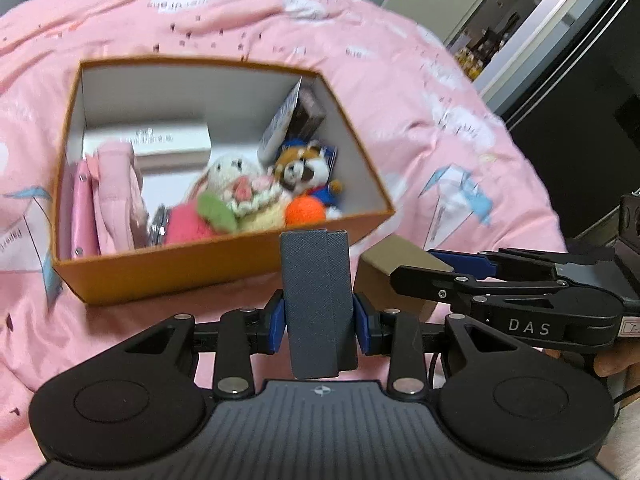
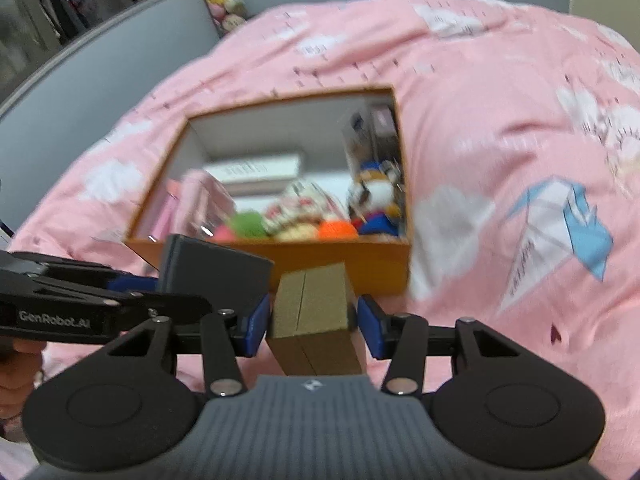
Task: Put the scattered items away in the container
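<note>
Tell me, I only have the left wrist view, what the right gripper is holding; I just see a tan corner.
Observer: The right gripper holds a tan box, pinched on both sides.
Operator: Is it over the orange box yet?
Observer: No, the tan box sits just short of the orange box's near wall.
Operator: And my gray case?
Observer: From the right wrist view, the gray case in the left gripper is beside the tan box, also short of that wall.
</note>
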A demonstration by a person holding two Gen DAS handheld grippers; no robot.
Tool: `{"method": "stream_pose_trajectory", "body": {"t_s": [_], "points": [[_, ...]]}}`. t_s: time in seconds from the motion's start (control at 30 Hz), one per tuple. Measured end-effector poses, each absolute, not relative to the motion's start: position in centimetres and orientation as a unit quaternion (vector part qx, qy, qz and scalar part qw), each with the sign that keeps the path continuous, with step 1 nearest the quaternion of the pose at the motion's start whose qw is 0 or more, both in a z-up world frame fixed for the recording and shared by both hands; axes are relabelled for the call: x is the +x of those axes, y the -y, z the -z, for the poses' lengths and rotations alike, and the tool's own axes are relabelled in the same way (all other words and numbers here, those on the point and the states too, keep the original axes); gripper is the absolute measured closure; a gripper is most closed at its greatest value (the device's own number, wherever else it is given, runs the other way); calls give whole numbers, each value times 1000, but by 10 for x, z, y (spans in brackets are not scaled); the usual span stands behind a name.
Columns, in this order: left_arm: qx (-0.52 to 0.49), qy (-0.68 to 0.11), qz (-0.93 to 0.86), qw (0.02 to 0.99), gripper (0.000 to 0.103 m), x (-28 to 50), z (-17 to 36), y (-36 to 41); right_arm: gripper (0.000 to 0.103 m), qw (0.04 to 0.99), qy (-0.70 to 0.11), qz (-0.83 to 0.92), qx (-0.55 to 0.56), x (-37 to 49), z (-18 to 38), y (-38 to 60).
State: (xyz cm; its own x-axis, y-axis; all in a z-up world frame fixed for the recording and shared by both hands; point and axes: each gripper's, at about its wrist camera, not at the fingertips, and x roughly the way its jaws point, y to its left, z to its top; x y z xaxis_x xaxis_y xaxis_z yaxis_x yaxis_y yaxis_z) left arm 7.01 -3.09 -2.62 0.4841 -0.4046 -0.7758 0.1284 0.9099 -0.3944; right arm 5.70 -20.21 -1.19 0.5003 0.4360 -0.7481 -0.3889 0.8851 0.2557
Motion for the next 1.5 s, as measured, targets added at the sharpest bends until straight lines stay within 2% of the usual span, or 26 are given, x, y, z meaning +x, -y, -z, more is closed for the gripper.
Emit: {"method": "stream_pose_trajectory", "body": {"t_s": [0.07,0.1,0.17,0.3,0.53,0.57,0.67,0.93,1.0,1.23,1.5], "points": [[-150,-470,155,856,64,71,17,26,52,869,-426,-249,31,59,3,198],[-152,-465,152,859,64,72,13,24,59,871,-419,-253,31,60,-1,196],[-147,-450,136,870,65,75,5,18,94,877,-406,-257,34,65,-8,192],[-170,-443,129,871,65,90,0,4,94,871,-401,-274,67,85,-14,186],[-170,-457,126,864,65,93,9,-9,92,862,-435,-259,17,88,6,170],[-167,-461,128,862,65,92,11,-10,91,861,-444,-251,8,88,12,169],[-157,-467,133,860,65,84,14,-11,77,855,-464,-230,-18,87,29,167],[-140,-499,137,844,65,66,32,-11,74,833,-502,-228,-55,77,62,164],[-146,-513,128,836,65,66,44,-12,65,828,-511,-223,-54,80,72,167],[-152,-540,103,821,65,71,71,-16,55,808,-551,-206,-28,99,105,184],[-160,-556,87,811,65,76,88,-21,29,771,-583,-249,54,120,133,197]]}}
